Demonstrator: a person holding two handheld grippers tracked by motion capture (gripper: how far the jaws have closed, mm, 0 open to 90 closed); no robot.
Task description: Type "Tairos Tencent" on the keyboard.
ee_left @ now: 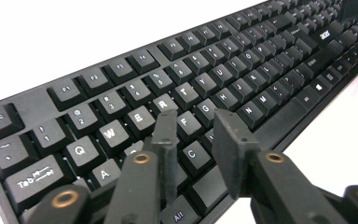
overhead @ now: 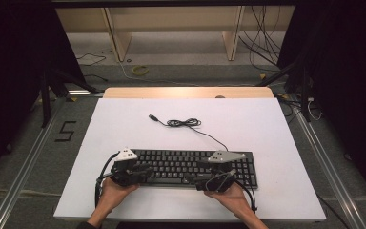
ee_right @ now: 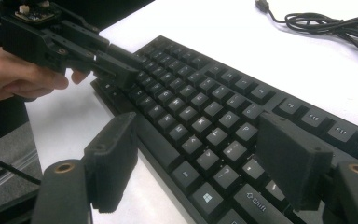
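A black keyboard (overhead: 190, 164) lies along the near part of the white table (overhead: 124, 119). Its cable (overhead: 183, 123) coils behind it and ends in a USB plug (overhead: 151, 116). My left gripper (overhead: 145, 169) hovers over the keyboard's left end. In the left gripper view its jaws (ee_left: 195, 123) stand apart above the letter keys (ee_left: 242, 70), with nothing between them. My right gripper (overhead: 193, 179) is at the keyboard's front edge, right of centre. Its jaws (ee_right: 198, 135) are wide apart, one over the table and one over the keys (ee_right: 200, 107). The left gripper (ee_right: 121, 65) shows farther off there.
The cable coil (ee_right: 326, 21) lies on the table behind the keyboard. Beyond the table's far wooden edge (overhead: 188, 92) are a floor with loose wires, a yellow ring (overhead: 140, 70) and wooden shelf legs. Metal rails run along both sides.
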